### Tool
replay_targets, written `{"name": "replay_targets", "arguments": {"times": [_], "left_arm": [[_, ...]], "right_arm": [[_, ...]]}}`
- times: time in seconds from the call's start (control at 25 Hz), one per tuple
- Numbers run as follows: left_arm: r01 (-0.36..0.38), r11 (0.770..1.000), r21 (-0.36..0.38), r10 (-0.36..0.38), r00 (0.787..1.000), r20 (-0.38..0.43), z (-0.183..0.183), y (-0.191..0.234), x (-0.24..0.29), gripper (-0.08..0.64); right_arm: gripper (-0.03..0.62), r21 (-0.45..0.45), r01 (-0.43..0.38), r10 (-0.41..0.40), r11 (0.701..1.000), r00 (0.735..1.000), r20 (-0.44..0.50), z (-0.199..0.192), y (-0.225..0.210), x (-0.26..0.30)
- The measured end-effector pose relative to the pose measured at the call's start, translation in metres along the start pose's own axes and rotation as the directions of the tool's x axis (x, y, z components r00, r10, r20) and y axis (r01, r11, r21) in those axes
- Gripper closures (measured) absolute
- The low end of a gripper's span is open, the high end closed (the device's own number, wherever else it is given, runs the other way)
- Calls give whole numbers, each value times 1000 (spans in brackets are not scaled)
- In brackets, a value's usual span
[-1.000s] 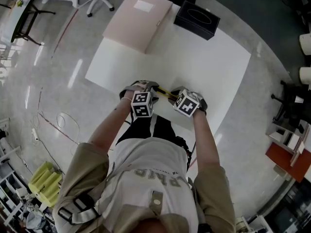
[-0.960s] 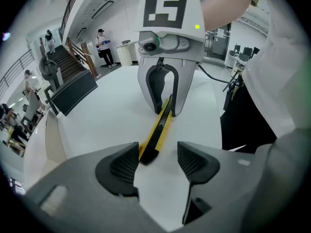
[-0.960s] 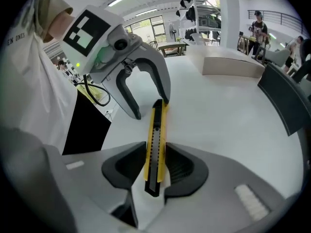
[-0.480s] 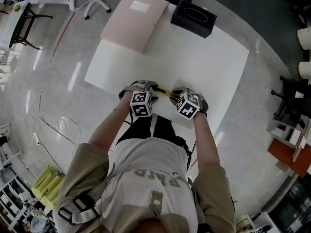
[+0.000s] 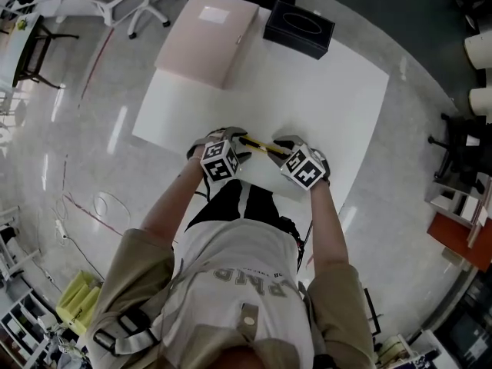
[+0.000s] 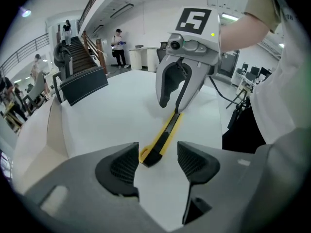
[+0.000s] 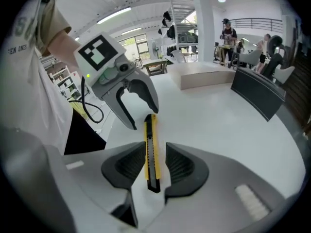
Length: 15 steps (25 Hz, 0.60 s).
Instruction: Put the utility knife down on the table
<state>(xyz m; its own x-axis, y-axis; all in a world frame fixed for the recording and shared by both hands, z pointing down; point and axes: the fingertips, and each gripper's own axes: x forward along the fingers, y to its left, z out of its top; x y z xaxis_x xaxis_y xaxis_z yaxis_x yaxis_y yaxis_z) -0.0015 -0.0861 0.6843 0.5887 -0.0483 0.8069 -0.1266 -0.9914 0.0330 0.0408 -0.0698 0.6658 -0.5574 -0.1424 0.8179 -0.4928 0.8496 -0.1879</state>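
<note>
Right tool (image 7: pixel 155 160) narrow, pads clamped on knife (image 7: pixel 151 140). Knife runs lengthwise toward left tool (image 6: pixel 155 163). Left tool wide, knife's other end between its pads, untouched. Knife sits over near part of table (image 5: pixel 323 91), seemingly just above surface; contact unclear.

To do step well:
- lower right tool until knife body lies flat, back from table edge
- open pads fully before lifting off
- draw left tool clear first so its pads don't snag knife
- set down, don't drop

Slim yellow-black utility knife (image 7: pixel 151 149), clamped
</note>
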Motion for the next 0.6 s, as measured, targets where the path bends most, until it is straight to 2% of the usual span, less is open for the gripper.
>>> {"name": "replay_targets", "arguments": {"times": [0.12, 0.2, 0.28, 0.4, 0.48, 0.6], "left_arm": [[-16, 998, -66, 20, 998, 61, 10, 7, -10, 304], [-46, 990, -134, 63, 990, 127, 21, 15, -22, 304], [-95, 973, -209, 134, 974, 183, 33, 27, -37, 304], [-170, 936, -308, 252, 935, 249, 51, 46, -64, 302], [-214, 910, -354, 327, 896, 301, 65, 54, -86, 302], [-284, 879, -382, 429, 820, 378, 83, 60, -117, 304]], "right_arm": [[460, 74, 85, -94, 994, 987, 133, 15, -10, -22], [460, 142, 171, -204, 975, 943, 264, 27, -22, -44], [460, 211, 242, -310, 947, 863, 398, 41, -29, -76], [460, 277, 320, -422, 906, 721, 549, 61, -29, -122], [460, 321, 371, -490, 871, 642, 590, 69, -27, -146], [477, 398, 442, -590, 804, 508, 627, 80, -24, -180]]}}
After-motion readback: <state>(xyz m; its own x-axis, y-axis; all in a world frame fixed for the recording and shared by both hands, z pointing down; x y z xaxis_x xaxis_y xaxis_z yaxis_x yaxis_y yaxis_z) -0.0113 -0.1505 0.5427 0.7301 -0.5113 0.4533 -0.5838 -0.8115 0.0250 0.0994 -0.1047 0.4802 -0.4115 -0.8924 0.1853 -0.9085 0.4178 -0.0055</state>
